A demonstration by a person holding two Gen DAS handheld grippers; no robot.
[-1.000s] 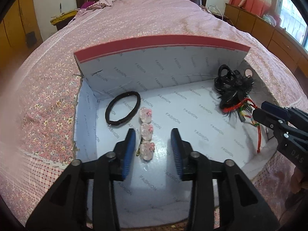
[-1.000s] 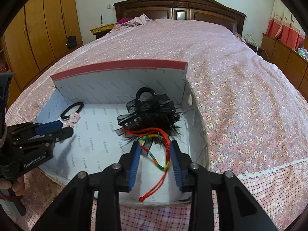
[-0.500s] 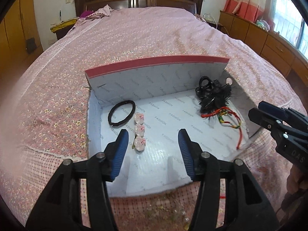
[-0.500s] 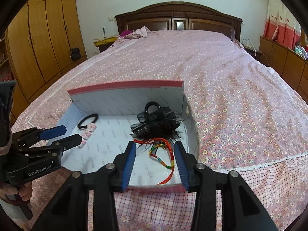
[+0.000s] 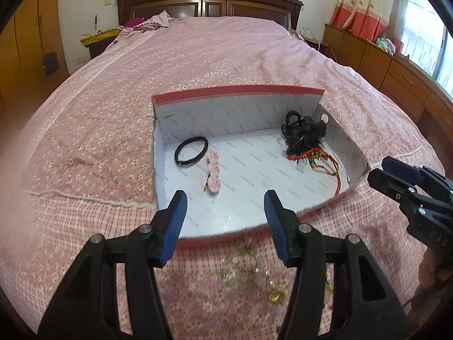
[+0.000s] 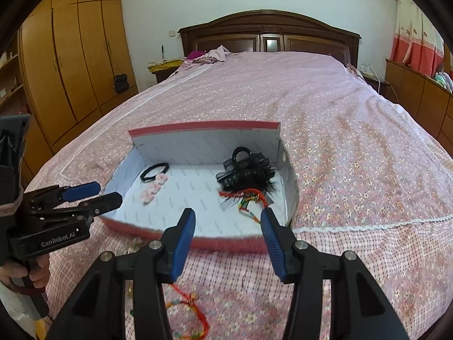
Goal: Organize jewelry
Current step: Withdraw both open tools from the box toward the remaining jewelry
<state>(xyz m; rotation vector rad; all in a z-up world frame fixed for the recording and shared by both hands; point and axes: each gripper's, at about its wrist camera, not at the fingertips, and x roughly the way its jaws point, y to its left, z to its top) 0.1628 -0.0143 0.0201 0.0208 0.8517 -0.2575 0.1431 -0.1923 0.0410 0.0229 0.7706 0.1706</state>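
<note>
An open box with a red rim [image 5: 240, 92] and white lining lies on the bed. On its floor are a black hair tie [image 5: 191, 151], a pink flower clip [image 5: 213, 174], a black feathery bow clip [image 5: 304, 134] and a red and multicoloured cord bracelet [image 5: 318, 161]. My left gripper [image 5: 225, 198] hangs open over the box's near edge with nothing between its fingers. My right gripper [image 6: 228, 215] hovers near the front right corner of the box [image 6: 203, 126]; its jaws are opening and empty. A red cord bracelet [image 6: 189, 306] and small beads with a gold piece [image 5: 276, 296] lie on the bedspread in front of the box.
The pink floral bedspread [image 5: 198, 56] stretches far behind the box to a dark wooden headboard [image 6: 269, 31]. Folded clothes [image 6: 209, 55] lie at the head. A wooden wardrobe [image 6: 70, 56] stands to the left and a low dresser [image 5: 382, 62] to the right.
Both grippers have drawn back and up from the box, and their jaws stand wider. The box looks smaller, and loose jewellery on the bedspread in front of it has come into view.
</note>
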